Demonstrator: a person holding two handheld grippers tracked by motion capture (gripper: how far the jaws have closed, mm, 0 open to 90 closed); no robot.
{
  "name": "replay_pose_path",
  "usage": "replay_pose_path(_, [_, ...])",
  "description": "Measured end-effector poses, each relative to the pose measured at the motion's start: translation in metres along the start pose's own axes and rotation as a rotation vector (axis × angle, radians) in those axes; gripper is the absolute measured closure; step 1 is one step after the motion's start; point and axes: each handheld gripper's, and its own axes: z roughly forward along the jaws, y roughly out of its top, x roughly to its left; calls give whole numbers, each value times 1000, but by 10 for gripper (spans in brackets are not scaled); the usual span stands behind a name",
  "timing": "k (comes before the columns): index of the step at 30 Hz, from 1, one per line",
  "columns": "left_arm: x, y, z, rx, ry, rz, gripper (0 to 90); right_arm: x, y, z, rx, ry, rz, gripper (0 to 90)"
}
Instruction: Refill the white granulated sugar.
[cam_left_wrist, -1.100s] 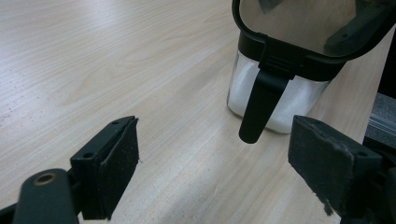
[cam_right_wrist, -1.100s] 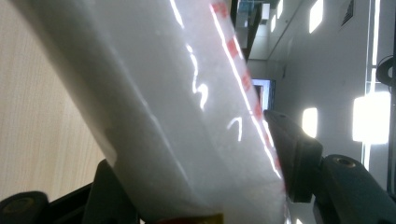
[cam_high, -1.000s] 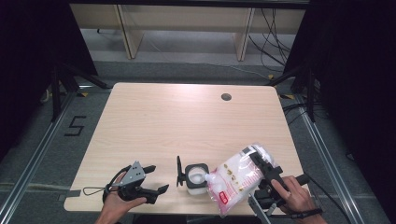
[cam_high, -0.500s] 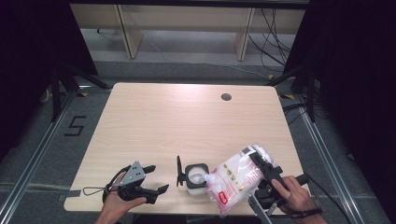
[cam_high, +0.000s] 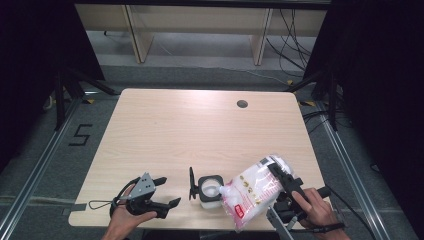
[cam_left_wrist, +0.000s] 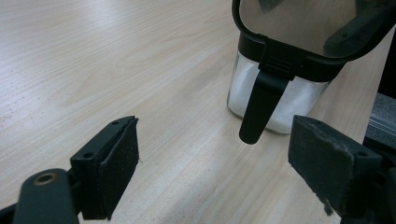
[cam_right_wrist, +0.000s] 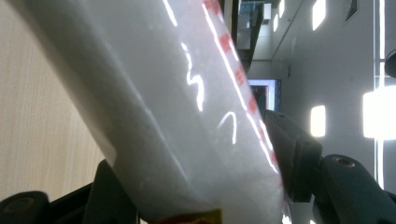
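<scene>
Nothing had visibly shifted since a second earlier: both hands, the bag and the jar sat where they had been. Near the front edge of the pale wooden table (cam_high: 165, 125), the right gripper (cam_high: 283, 176) was clamped on a white plastic bag with red print (cam_high: 251, 190), tilted so its lower corner hung over the mouth of a small clear glass jar with a black rim (cam_high: 210, 190). White powder lay inside the jar, and its black hinged lid (cam_high: 191, 183) stood open on the left side. In the right gripper view the bag (cam_right_wrist: 187, 107) sat pinched between the two jaws. The left gripper (cam_high: 161, 192), held in the left hand (cam_high: 125, 220) just left of the jar, had its jaws spread wide around nothing.
</scene>
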Motion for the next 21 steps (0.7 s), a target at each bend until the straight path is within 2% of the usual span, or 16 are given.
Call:
replay_pose_path(1, [0, 0, 0, 0, 0, 0, 158, 1, 0, -1, 9, 5, 30, 453])
replay_pose_path(2, [0, 0, 0, 0, 0, 0, 158, 1, 0, -1, 9, 2, 37, 453])
replay_pose_path(5, [0, 0, 0, 0, 0, 0, 158, 0, 0, -1, 5, -1, 14, 452])
replay_pose_path(6, [0, 0, 0, 0, 0, 0, 158, 3, 0, -1, 17, -4, 48, 452])
replay_pose_path(7, [0, 0, 0, 1, 0, 1, 158, 0, 1, 0, 3, -2, -3, 452])
replay_pose_path(8, [0, 0, 0, 1, 0, 1, 158, 0, 2, 1, -4, -10, -16, 453])
replay_pose_path(10, [0, 0, 0, 0, 1, 0, 158, 1, 3, 0, 10, 0, -3, 453])
replay_pose_path(16, [0, 0, 0, 1, -1, 2, 158, -1, 5, 0, 2, -6, -23, 452])
replay_pose_path(17, [0, 0, 0, 1, -1, 2, 158, 2, 5, 0, 13, 3, 10, 453])
replay_pose_path(18, [0, 0, 0, 2, -1, 1, 158, 2, 6, 0, 9, 2, 8, 453])
replay_pose_path(19, [0, 0, 0, 1, -1, 2, 158, -1, 6, 1, -6, -8, -21, 453])
replay_pose_path(21, [0, 0, 0, 0, -1, 0, 158, -1, 6, 0, -7, -8, -19, 453])
